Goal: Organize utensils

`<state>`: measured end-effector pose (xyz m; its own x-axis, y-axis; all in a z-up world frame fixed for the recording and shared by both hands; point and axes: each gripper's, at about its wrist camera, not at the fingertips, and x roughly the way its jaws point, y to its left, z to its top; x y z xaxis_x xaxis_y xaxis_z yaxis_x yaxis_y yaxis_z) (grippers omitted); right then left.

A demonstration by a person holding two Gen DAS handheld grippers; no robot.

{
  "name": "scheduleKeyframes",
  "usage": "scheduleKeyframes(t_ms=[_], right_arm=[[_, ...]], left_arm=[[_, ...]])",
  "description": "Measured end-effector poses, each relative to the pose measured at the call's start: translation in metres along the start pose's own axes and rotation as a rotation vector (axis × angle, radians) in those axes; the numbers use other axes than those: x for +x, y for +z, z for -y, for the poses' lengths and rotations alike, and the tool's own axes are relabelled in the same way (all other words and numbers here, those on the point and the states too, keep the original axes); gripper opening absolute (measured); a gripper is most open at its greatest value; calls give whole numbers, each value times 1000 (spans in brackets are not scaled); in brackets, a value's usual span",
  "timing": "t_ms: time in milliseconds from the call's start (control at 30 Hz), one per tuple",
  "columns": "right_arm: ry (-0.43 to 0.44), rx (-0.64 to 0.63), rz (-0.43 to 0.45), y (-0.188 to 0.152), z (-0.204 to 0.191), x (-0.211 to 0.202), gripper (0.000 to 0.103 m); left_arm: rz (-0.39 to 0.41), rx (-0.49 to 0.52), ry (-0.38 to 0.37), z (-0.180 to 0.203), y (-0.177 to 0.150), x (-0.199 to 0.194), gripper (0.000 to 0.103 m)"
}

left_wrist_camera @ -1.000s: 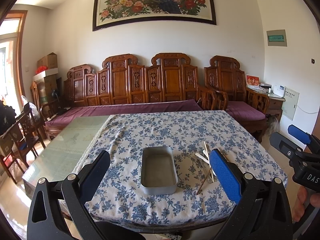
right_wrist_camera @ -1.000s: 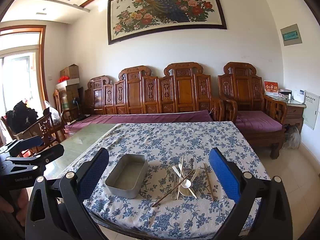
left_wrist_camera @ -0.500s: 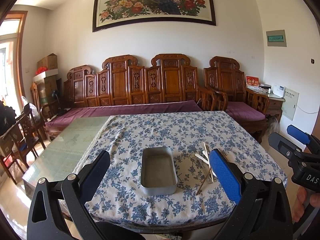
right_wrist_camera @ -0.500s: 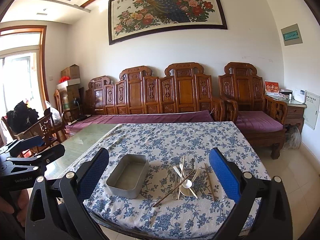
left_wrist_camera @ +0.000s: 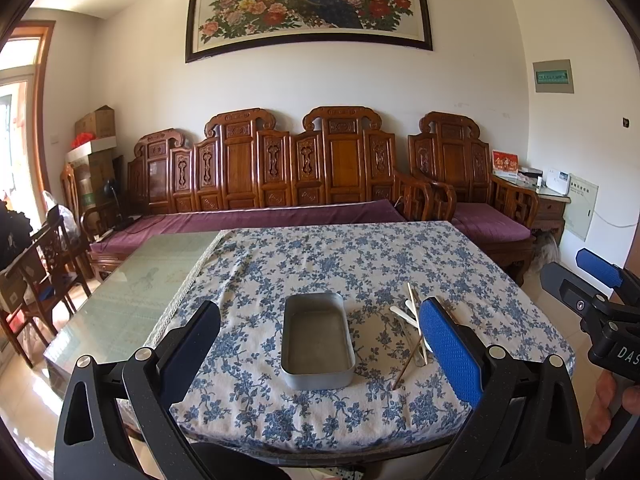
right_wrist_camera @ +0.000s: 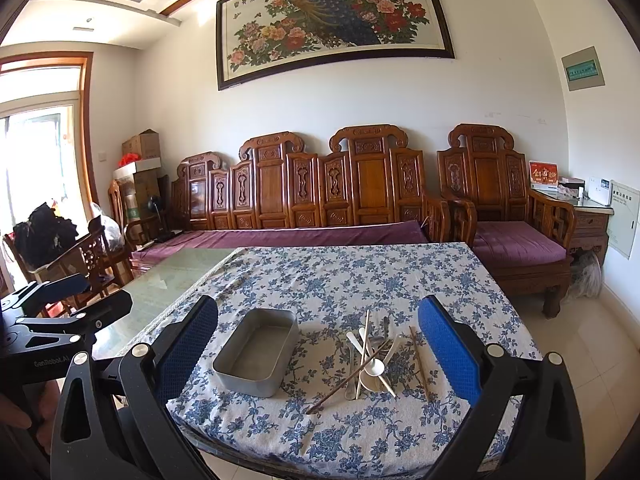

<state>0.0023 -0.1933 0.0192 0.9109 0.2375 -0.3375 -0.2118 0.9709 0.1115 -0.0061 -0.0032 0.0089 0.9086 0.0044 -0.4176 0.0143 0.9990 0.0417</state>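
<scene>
The table point(left_wrist_camera: 120, 300) fills the middle of the room, most of it under a blue-flowered cloth point(left_wrist_camera: 340, 256), with bare glass along its left side. Near the front edge of the cloth sits a grey metal tin point(left_wrist_camera: 318, 340), long side running away from me, and it looks empty. Just to its right lies a jumbled pile of utensils point(right_wrist_camera: 374, 356): pale spoons, a metal one or two, and chopsticks crossing each other, one dark chopstick point(right_wrist_camera: 346, 380) pointing toward the front edge. Nothing has gone into the tin, so I'd say the sorting has not begun; every piece is still to be moved.

The left gripper point(left_wrist_camera: 320, 344) hangs short of the table, jaws spread wide, holding nothing. The right gripper point(right_wrist_camera: 318, 350) does the same, also wide apart and empty.

Its side reads "DAS", cut off; the left one's body reads something like "GenRobot.AI".
</scene>
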Motion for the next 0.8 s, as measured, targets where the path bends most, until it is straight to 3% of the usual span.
scheduleKeyframes(t_ms=[800], right_arm=[[4,2,1,-1,-2,2,100]], left_arm=[[-3,1,-1,0,-1,1,96]])
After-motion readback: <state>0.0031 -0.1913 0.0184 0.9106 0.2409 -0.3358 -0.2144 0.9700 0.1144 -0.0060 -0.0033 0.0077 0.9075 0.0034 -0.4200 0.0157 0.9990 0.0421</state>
